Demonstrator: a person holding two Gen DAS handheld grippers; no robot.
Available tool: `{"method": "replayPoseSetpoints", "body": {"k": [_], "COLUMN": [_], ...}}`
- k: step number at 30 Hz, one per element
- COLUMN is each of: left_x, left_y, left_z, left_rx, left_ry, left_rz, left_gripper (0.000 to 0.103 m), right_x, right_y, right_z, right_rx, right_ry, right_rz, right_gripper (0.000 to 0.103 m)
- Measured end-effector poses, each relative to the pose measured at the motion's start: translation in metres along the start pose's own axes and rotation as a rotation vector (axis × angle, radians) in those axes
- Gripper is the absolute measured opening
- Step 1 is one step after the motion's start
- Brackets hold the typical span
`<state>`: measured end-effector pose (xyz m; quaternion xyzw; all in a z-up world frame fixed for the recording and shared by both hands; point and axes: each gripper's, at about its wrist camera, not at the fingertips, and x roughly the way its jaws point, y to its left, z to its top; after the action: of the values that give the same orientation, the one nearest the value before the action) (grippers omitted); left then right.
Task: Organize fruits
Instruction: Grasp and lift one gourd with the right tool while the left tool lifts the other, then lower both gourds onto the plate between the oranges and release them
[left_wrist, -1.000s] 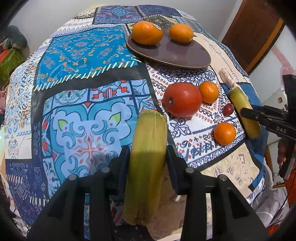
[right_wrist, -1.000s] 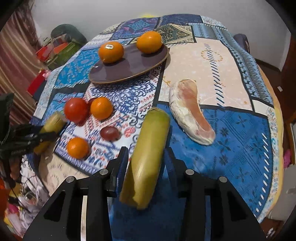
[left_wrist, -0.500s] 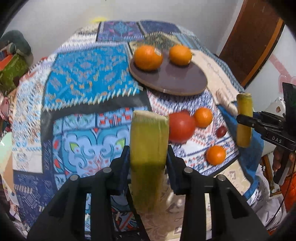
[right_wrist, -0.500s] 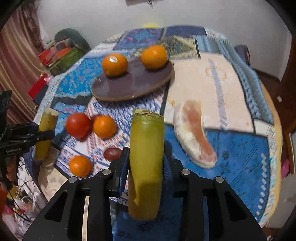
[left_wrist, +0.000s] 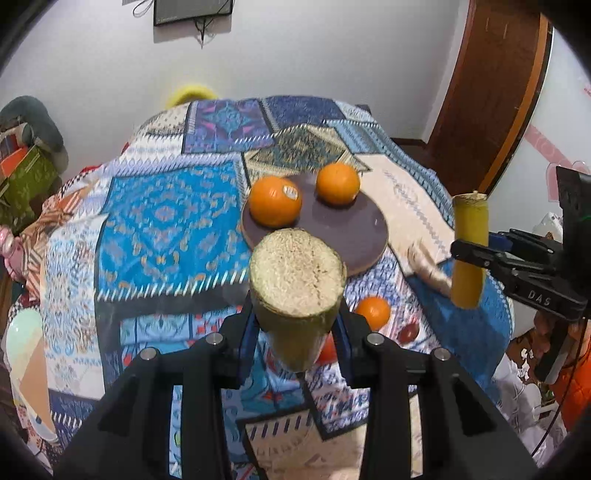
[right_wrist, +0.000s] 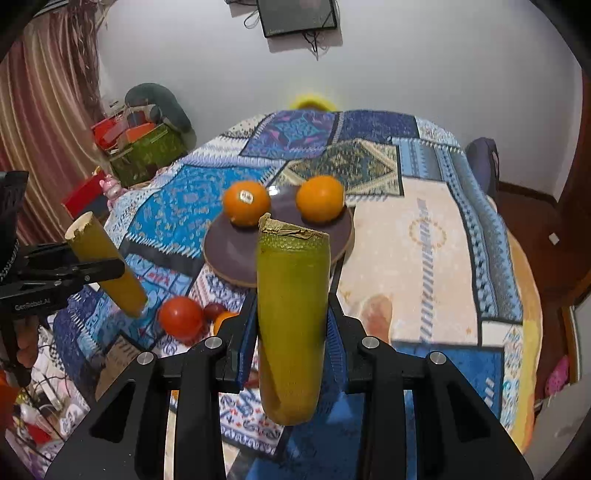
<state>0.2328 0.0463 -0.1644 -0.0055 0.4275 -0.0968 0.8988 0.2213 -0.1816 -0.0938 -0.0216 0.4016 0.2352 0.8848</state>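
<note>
The left gripper (left_wrist: 297, 325) clamps one sugarcane piece (left_wrist: 297, 273) at frame centre; the right gripper (right_wrist: 291, 332) clamps another (right_wrist: 291, 314), both probably headed for the plate (right_wrist: 229, 258).

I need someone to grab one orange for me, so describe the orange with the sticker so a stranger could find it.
Start at the patchwork tablecloth and find the dark round plate near its middle. Two oranges sit on it; the orange with the sticker is the left one in the right wrist view. Only it carries a small white label, which the other orange lacks.
</note>
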Motion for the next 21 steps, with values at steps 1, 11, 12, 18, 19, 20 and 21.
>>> {"method": "replayPoseSetpoints", "body": {"k": [1, 11, 12, 18, 19, 20, 21], "left_x": [0.000, 0.019, 0.022, 0.048, 0.053, 0.056, 0.062], "left_y": [-0.002, -0.009, -0.009, -0.011, -0.011, -0.012, -0.013], "left_z": [0.003, 0.040, 0.042, 0.058, 0.061, 0.062, 0.065], "left_rx": [0.003, 0.012, 0.012, 0.011, 0.008, 0.007, 0.005], "left_ry": [-0.007, -0.042, -0.040, -0.017, -0.014, -0.011, -0.006], "left_rz": [0.002, -0.013, -0.014, -0.030, -0.035, -0.039, -0.043], "left_gripper": [0.037, 0.037, 0.037, 0.037, 0.037, 0.037, 0.037], "right_x": [-0.001, 0.008, 0.010, 0.029, 0.032, 0.036, 0.038], "right_y": [0.001, 0.001, 0.001, -0.003, -0.004, -0.004, -0.004], "right_z": [0.001, 0.037, 0.040, 0.056, 0.058, 0.061, 0.063], "right_rx": [-0.004, -0.024, -0.027, -0.027, -0.027, -0.027, -0.028], "right_ry": [-0.005, -0.067, -0.069, -0.080, -0.083, -0.084, -0.083], "right_rz": [-0.002, 0.011, 0.011, 0.017, 0.016, 0.016, 0.018], "right_gripper": [0.032, 0.032, 0.032, 0.032, 0.032, 0.032, 0.032]}}
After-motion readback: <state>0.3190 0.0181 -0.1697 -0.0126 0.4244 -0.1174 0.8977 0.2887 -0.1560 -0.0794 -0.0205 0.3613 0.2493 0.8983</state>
